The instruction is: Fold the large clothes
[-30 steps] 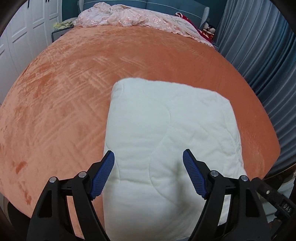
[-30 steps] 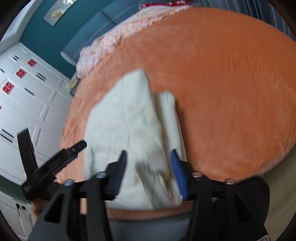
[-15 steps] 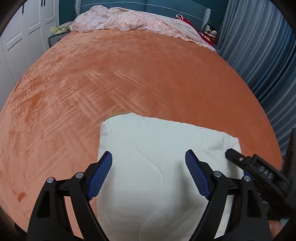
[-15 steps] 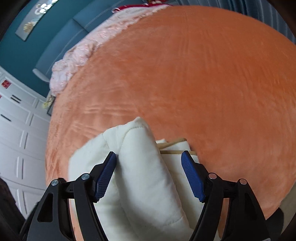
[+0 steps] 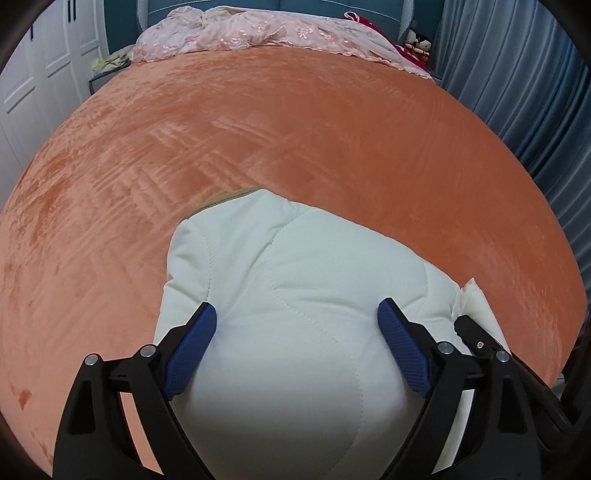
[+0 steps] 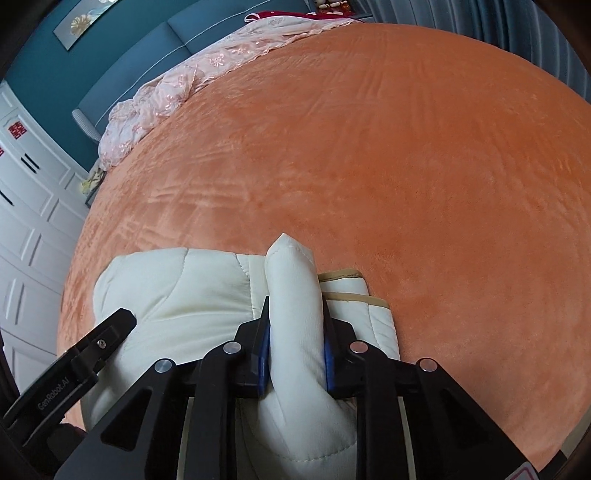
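Left gripper (image 5: 295, 354) stands wide apart over the near part of a cream quilted garment (image 5: 295, 295); its jaws have just been opening, and the padded cloth bulges up between the blue pads (image 5: 188, 347), though whether they press on it is unclear. That garment lies folded into a thick bundle at the near edge of a bed covered by an orange plush blanket (image 5: 295, 140), with a tan trim strip showing at its far corner. Farther right, the right gripper (image 6: 297, 347) is clenched on a raised ridge of the same cream garment (image 6: 291, 295); its jaws have just been closing, and the fold stands up between them, squeezed on both sides. Beside that ridge, to its right, lower folded layers with tan edging rest flat on the blanket. At the far end of the bed a pink lace cover (image 5: 266, 33) is heaped against a blue headboard (image 6: 147, 55).
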Action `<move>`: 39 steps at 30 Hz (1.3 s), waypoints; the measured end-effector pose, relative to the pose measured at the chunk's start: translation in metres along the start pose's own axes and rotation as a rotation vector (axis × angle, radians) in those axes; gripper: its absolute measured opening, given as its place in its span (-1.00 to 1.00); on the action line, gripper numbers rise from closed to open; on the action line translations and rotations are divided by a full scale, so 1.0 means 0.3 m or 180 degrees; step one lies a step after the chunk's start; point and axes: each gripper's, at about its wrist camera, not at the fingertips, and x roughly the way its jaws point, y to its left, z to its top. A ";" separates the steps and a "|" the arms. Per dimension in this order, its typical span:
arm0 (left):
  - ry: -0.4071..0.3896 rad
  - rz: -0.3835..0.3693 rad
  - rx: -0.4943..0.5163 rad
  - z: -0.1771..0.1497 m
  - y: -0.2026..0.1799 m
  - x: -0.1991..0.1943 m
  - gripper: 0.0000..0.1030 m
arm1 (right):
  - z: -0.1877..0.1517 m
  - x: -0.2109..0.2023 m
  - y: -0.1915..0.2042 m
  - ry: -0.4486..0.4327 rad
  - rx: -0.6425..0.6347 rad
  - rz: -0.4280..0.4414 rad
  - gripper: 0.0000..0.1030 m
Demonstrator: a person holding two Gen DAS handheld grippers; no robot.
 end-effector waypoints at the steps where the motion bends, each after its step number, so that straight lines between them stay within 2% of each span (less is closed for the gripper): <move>1: 0.0002 0.0015 0.0005 -0.005 -0.001 0.012 0.72 | 0.000 0.012 -0.001 0.0008 -0.0006 -0.0001 -0.60; 14: -0.0111 0.0218 0.0011 -0.034 -0.012 0.115 0.89 | -0.005 0.110 0.008 -0.0096 -0.0030 0.0049 -0.50; 23: -0.0240 0.0318 0.0002 -0.046 -0.012 0.146 0.90 | -0.007 0.138 -0.012 -0.0187 -0.0003 0.0153 -0.49; 39: -0.0270 0.0400 0.0017 -0.046 -0.020 0.156 0.90 | -0.011 0.146 0.004 -0.0237 -0.0042 0.0104 -0.48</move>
